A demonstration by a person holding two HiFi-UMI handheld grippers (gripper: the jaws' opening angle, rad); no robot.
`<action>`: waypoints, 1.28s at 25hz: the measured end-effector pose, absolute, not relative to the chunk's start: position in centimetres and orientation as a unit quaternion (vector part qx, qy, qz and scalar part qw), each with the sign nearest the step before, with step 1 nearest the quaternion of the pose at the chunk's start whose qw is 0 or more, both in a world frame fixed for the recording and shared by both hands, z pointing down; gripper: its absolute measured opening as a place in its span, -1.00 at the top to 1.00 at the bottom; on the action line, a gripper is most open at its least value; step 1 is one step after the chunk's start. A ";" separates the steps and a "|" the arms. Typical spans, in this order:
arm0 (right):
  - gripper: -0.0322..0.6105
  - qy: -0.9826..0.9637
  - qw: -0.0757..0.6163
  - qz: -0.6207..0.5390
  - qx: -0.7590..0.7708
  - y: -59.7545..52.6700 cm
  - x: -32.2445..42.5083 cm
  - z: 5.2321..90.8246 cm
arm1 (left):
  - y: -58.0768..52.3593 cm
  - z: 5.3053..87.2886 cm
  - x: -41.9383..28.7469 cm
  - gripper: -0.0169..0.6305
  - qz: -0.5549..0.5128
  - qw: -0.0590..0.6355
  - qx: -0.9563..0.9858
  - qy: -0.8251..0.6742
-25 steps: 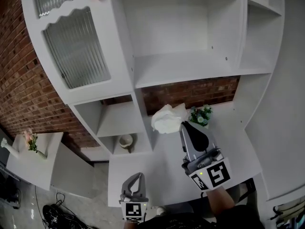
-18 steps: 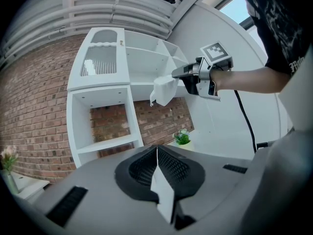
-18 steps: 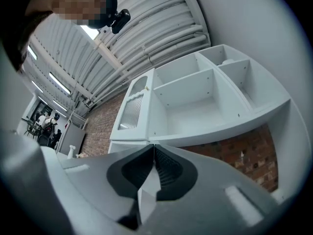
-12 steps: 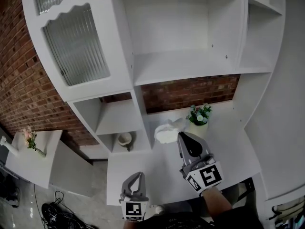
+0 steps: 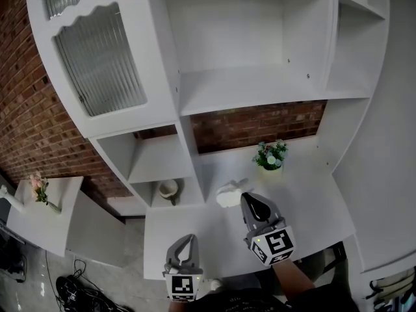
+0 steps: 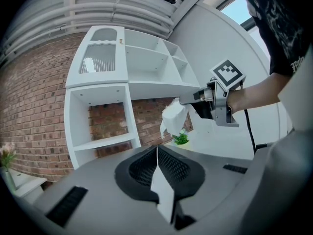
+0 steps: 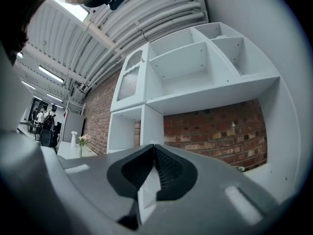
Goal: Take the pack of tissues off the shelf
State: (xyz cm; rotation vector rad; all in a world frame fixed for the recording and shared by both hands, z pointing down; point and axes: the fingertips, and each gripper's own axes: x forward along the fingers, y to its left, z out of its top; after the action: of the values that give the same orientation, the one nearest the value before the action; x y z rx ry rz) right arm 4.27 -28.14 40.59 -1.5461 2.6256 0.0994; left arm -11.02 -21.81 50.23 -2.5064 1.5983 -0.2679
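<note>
The pack of tissues (image 5: 229, 194) is a soft white bundle hanging just above the white desktop (image 5: 312, 200), off the shelf. My right gripper (image 5: 246, 198) is shut on its near edge. In the left gripper view the pack (image 6: 173, 121) dangles from the right gripper's tips (image 6: 182, 101), in front of the brick wall. The right gripper view shows its jaws (image 7: 154, 146) closed together, with the pack itself almost hidden behind them. My left gripper (image 5: 188, 238) stays low at the desk's front edge, jaws (image 6: 157, 149) together and holding nothing.
The white shelf unit (image 5: 253, 86) rises behind the desk, with a ribbed-glass door (image 5: 97, 57) at the left. A small potted plant (image 5: 271, 156) stands at the back of the desk. A pale cup (image 5: 169, 188) sits in a lower cubby. A side table (image 5: 55, 220) holds a flower vase (image 5: 41, 192).
My right gripper has come down and back towards me with the tissue pack, from shelf height near the plant to just above the desk. The left gripper has stayed still.
</note>
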 end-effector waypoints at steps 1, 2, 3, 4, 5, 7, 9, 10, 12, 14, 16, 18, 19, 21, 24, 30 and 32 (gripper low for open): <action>0.88 0.860 0.042 0.028 -0.508 -28.1 4.3 41.1 | -21.8 50.3 -11.0 0.91 -0.090 0.077 -0.837 0.534; 0.88 0.860 0.038 0.024 -0.509 -28.1 4.2 41.7 | -21.8 50.4 -11.0 0.91 -0.091 0.076 -0.837 0.534; 0.88 0.860 0.033 0.020 -0.509 -28.1 4.2 42.2 | -21.8 50.4 -10.9 0.91 -0.090 0.074 -0.837 0.534; 0.88 0.860 0.029 0.017 -0.508 -28.2 4.2 42.7 | -21.8 50.4 -10.9 0.91 -0.087 0.070 -0.837 0.535; 0.88 0.861 0.025 0.013 -0.508 -28.2 4.1 43.2 | -21.8 50.4 -10.8 0.91 -0.084 0.068 -0.837 0.536; 0.88 0.862 0.020 0.004 -0.507 -28.3 4.1 44.0 | -21.9 50.6 -10.8 0.91 -0.085 0.070 -0.837 0.536; 0.88 0.862 0.014 -0.001 -0.507 -28.3 4.0 44.8 | -21.8 50.9 -11.0 0.91 -0.090 0.071 -0.837 0.536; 0.88 0.862 0.010 -0.004 -0.507 -28.3 3.9 45.2 | -21.8 51.0 -11.1 0.91 -0.089 0.069 -0.836 0.537; 0.88 0.861 0.002 -0.009 -0.508 -28.3 3.7 46.0 | -21.8 50.9 -11.1 0.91 -0.083 0.064 -0.837 0.538; 0.88 0.862 -0.006 -0.014 -0.507 -28.4 3.5 46.8 | -21.8 50.9 -11.1 0.91 -0.084 0.063 -0.837 0.537; 0.88 0.862 -0.013 -0.017 -0.506 -28.6 3.3 47.3 | -21.9 51.1 -11.3 0.91 -0.085 0.061 -0.836 0.539; 0.88 0.863 -0.016 -0.019 -0.504 -28.8 3.0 47.7 | -21.9 51.2 -11.5 0.91 -0.085 0.060 -0.834 0.541; 0.88 0.864 -0.017 -0.021 -0.503 -28.9 2.8 47.9 | -21.9 51.3 -11.6 0.91 -0.087 0.060 -0.834 0.542; 0.88 0.864 -0.021 -0.026 -0.502 -29.0 2.5 48.6 | -21.9 51.3 -11.9 0.91 -0.089 0.062 -0.833 0.542; 0.88 0.864 -0.033 -0.040 -0.501 -29.1 2.3 50.1 | -22.1 51.2 -12.2 0.91 -0.089 0.066 -0.832 0.544; 0.88 0.861 -0.058 -0.066 -0.501 -29.1 2.4 53.0 | -22.2 51.4 -12.4 0.91 -0.092 0.061 -0.831 0.546; 0.88 0.861 -0.064 -0.072 -0.499 -29.1 2.4 53.7 | -22.3 51.4 -12.1 0.91 -0.089 0.058 -0.833 0.544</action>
State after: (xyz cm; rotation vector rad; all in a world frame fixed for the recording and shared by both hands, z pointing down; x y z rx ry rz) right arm 2.36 -29.07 53.70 -1.6334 2.8217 -0.2343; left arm -12.07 -22.32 51.38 -2.5228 1.6474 -0.2684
